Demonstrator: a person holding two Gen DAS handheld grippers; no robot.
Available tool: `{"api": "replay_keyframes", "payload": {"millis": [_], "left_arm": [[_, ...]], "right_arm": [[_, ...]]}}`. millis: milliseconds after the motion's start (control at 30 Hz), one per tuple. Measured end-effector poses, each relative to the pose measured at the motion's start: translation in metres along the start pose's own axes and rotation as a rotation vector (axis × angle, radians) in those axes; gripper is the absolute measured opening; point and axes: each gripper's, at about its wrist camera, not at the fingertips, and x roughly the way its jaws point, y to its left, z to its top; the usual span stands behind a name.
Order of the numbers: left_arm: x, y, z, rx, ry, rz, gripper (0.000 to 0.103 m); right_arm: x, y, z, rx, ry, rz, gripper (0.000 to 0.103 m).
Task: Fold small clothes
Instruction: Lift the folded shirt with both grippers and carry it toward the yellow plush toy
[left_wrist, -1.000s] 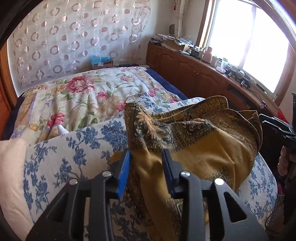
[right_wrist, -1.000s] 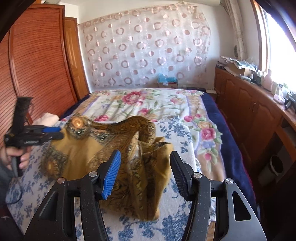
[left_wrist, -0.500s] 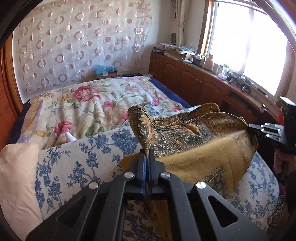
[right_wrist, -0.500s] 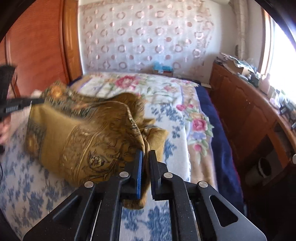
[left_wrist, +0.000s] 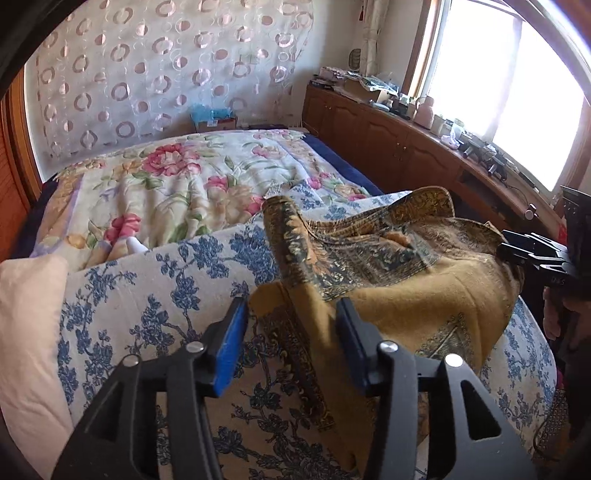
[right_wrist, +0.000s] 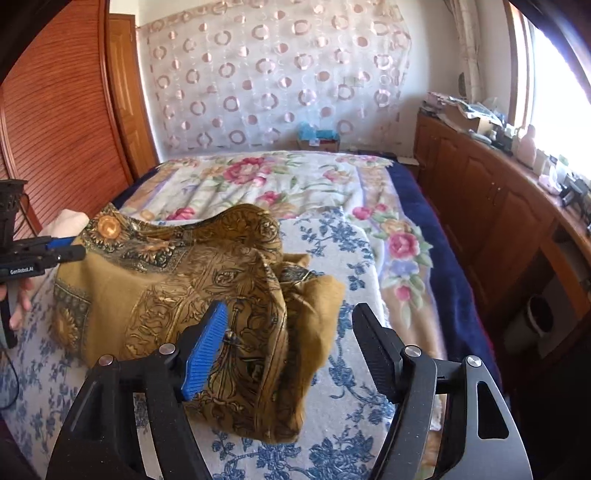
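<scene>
A mustard-yellow cloth (left_wrist: 424, 295) with dark ornate borders lies crumpled on the blue-flowered white bed cover (left_wrist: 147, 295). In the left wrist view my left gripper (left_wrist: 291, 332) straddles a ridge of the cloth's near edge. Its jaws are opening and the pads do not press the fabric. In the right wrist view the cloth (right_wrist: 166, 288) bunches up between the fingers of my right gripper (right_wrist: 291, 347), whose jaws are also opening, wide of the fabric. Each view shows the other gripper at the cloth's far side: the right gripper (left_wrist: 506, 247) and the left gripper (right_wrist: 79, 251).
A floral quilt (right_wrist: 277, 181) covers the far half of the bed. A pale pillow (left_wrist: 26, 332) lies at the left. Wooden cabinets (right_wrist: 480, 192) with clutter on top run under the window, a wooden wardrobe (right_wrist: 62, 122) stands opposite. A person's hand (right_wrist: 22, 295) holds the left gripper.
Half a second ago both grippers were shut on the cloth's edges. Both have now let go and stand open, and the cloth has settled lower on the bed.
</scene>
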Motion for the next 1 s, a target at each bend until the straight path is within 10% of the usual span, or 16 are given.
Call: {"api": "replay_keyframes", "payload": {"millis": [700,933,1000], "left_arm": [[0.031,0.009,-0.008,-0.059,0.072,-0.029,0.057],[0.033,0.005,-0.002,-0.080,0.099,-0.112,0.055],[0.035,0.003,0.000,-0.080,0.102,-0.114,0.038]], "right_arm": [[0.068,-0.008,0.005,0.048,0.136,0.083,0.073],[0.071,0.006,0.006,0.009,0.144,0.169,0.031],[0.069,0.006,0.005,0.010,0.140,0.191,0.023]]}}
